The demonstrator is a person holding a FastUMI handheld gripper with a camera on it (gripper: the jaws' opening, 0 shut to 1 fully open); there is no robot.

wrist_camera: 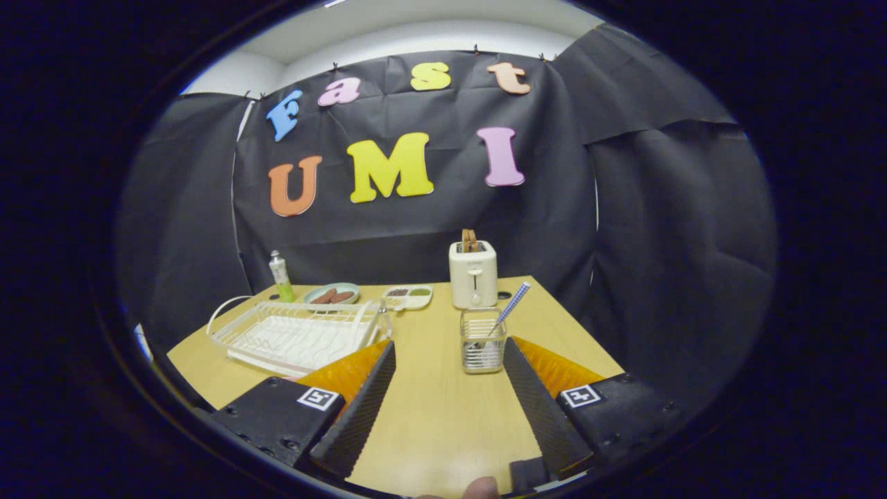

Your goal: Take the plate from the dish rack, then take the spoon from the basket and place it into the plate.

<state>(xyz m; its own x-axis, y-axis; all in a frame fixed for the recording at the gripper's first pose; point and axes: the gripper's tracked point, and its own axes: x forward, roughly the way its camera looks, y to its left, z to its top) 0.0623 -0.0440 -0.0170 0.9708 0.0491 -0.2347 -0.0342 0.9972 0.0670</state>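
The white wire dish rack [299,335] sits on the left part of the wooden counter [429,409], just ahead of the left finger; whether the plate stands in it cannot be told from this view. The spoon [509,308], with a blue checked handle, stands tilted in the clear wire-lined basket [483,341], which lies just ahead of the gripper [449,357], nearer the right finger. The jaws are spread wide and grip nothing, with bare counter between them. Beyond the rack, a green-capped tube [280,276] stands upright, beside a pale green dish [332,294] holding brown items and a white divided tray [407,296]. A cream toaster [473,273] with a slice in its slot stands beyond the basket, near the back wall.
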